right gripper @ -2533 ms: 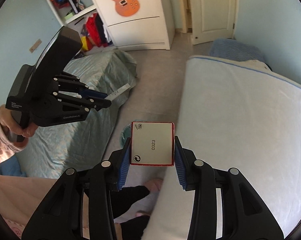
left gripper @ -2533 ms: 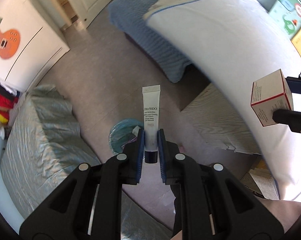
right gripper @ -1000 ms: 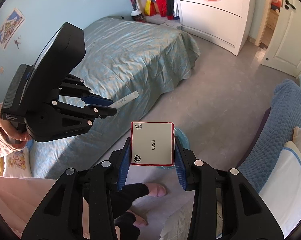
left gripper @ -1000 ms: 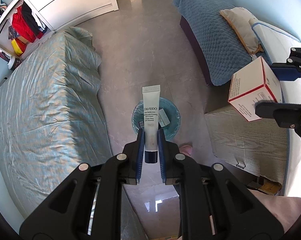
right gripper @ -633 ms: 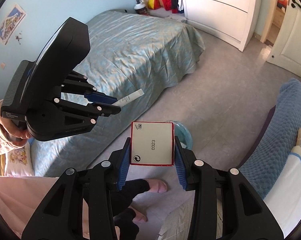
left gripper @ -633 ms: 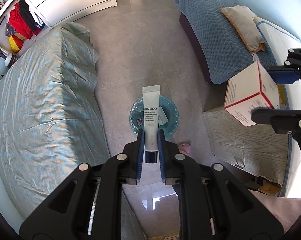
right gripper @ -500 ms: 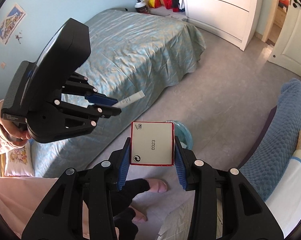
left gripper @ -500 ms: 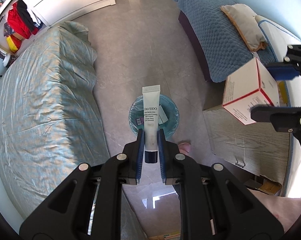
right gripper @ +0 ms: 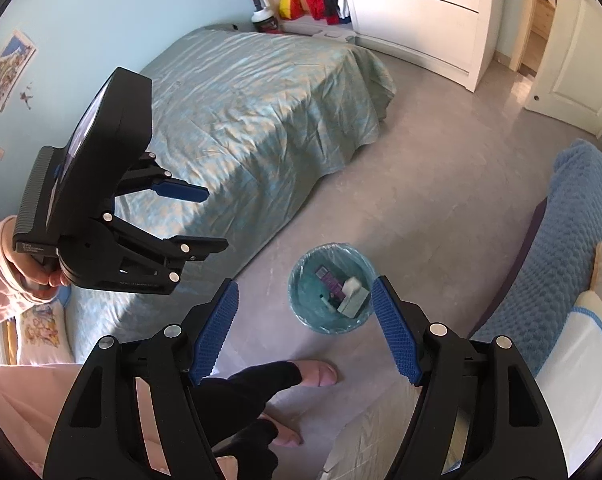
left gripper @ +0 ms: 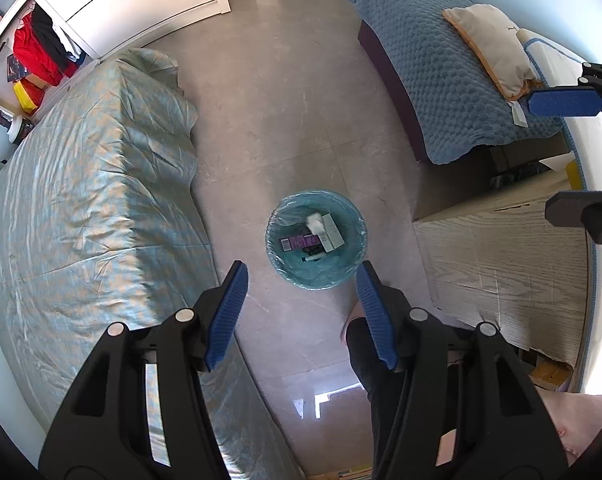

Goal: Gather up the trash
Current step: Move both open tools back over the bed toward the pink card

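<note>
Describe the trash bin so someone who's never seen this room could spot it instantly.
Find the bed with the teal satin cover and the blue quilted bed opposite; the bin stands on the grey tiled floor between them, near a wood-grain cabinet. It is small, round, lined with a translucent teal bag, and holds a purple carton and pale boxes; nothing else stands on that floor strip.

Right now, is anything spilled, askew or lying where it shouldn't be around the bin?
Nothing stands out. The trash bin stands upright on the floor, its liner in place and the boxes inside. No litter shows on the tiles around it. Both the left gripper and right gripper are opening, with nothing between the jaws.
</note>
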Demonstrator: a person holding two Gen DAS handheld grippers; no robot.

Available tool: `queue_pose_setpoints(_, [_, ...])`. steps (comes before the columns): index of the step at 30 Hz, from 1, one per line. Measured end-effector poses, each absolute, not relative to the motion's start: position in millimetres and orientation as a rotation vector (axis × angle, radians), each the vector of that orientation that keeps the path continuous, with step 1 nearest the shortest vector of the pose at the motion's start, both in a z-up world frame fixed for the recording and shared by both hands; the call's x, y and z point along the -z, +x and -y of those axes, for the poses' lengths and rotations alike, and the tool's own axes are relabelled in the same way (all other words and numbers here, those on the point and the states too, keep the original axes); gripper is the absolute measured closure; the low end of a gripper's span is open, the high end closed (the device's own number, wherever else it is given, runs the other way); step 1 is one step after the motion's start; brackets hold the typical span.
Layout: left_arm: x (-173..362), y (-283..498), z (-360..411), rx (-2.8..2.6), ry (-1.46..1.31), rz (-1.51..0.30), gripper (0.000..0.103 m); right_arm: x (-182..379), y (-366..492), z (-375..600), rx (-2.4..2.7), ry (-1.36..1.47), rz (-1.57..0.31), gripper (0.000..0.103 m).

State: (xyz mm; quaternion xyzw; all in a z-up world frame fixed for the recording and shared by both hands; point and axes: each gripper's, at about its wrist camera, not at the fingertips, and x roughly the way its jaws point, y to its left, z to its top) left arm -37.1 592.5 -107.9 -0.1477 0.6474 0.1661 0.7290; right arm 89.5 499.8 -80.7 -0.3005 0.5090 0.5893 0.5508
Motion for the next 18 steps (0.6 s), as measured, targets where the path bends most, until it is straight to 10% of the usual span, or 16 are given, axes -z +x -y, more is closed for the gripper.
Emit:
queue_pose_setpoints(12, [95.0, -27.8, -568.1, -0.367, -0.212, -1.411, 0.047, 69.1, 93.1, -479.6, -1.367, -0.649, -1.195, 0.018])
queue_pose_setpoints(18, [83.4, -16.8, -546.0, -0.330, -0.166, -1.390, 0.030, 56.4, 105.2, -452.8, -1.309, -0.610, -1.179, 0.014])
